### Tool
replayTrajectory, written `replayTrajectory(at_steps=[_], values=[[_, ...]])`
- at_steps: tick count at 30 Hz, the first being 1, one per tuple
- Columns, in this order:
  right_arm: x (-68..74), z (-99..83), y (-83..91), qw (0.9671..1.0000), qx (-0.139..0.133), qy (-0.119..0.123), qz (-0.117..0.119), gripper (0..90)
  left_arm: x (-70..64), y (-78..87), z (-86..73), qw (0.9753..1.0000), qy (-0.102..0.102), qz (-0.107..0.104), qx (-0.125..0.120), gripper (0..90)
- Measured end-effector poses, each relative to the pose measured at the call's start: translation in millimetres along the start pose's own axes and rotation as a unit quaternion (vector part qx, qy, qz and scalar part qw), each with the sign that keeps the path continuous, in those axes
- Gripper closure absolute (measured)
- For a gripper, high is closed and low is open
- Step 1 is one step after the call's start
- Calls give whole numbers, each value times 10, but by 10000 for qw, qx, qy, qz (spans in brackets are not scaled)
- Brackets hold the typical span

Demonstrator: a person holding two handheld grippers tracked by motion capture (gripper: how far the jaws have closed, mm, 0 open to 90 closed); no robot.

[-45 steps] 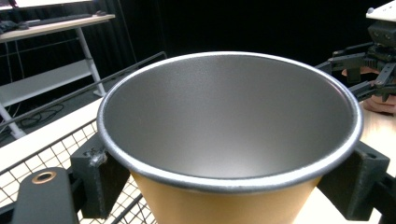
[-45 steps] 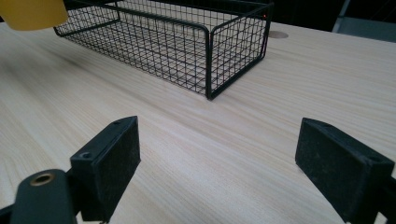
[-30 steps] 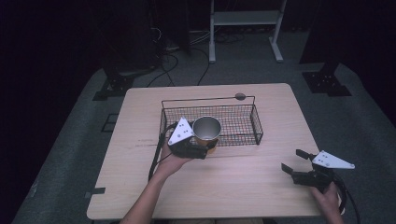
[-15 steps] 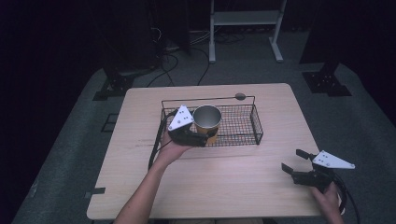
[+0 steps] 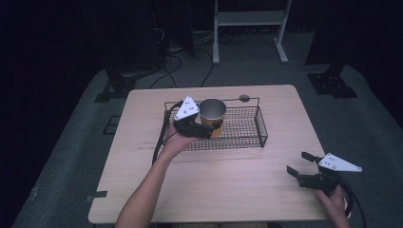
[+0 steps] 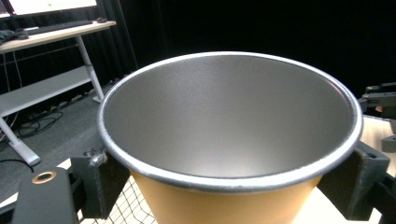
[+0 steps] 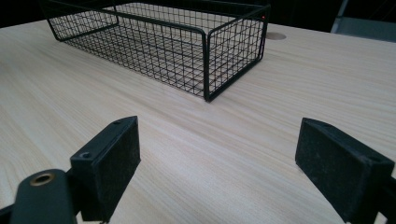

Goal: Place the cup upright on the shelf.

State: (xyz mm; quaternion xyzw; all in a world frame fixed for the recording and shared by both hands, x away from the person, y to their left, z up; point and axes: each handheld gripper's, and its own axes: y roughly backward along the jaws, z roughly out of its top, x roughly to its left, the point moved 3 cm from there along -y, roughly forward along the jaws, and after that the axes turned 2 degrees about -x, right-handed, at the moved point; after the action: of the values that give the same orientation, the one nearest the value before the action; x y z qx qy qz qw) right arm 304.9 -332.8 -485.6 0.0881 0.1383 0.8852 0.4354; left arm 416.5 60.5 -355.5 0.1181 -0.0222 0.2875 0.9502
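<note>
Yellow paper cup [image 5: 212,115] sits clamped in my left gripper [image 5: 205,129], held over the wire basket [image 5: 247,137], toward its 9 o'clock end. Light and crushable, I judge; grip below the rim, gently. My right gripper [image 5: 298,167] rests wide open, empty.

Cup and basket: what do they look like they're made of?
Cup: probably paper, with a matte orange outside, a silvery grey lining and a rolled rim. Basket: black wire mesh on a thicker wire frame, likely coated metal, with a see-through grid.
</note>
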Motion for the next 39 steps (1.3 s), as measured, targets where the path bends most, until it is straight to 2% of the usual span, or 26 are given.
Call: replayTrajectory(at_steps=[5, 24, 34, 39], values=[[0, 0, 2, 10000, -2, -13, 6, 130, 103, -80, 19, 10000, 42, 3, 12, 139], [-3, 1, 8, 10000, -27, -21, 20, 130, 230, -350, 58, 9998, -30, -106, 141, 139], [-5, 1, 10, 10000, -38, -25, 27, 130, 325, -452, 0, 9997, 4, -133, 200, 139], [-6, 1, 9, 10000, -39, -26, 22, 130, 417, -506, -96, 9995, 95, -139, 257, 139]])
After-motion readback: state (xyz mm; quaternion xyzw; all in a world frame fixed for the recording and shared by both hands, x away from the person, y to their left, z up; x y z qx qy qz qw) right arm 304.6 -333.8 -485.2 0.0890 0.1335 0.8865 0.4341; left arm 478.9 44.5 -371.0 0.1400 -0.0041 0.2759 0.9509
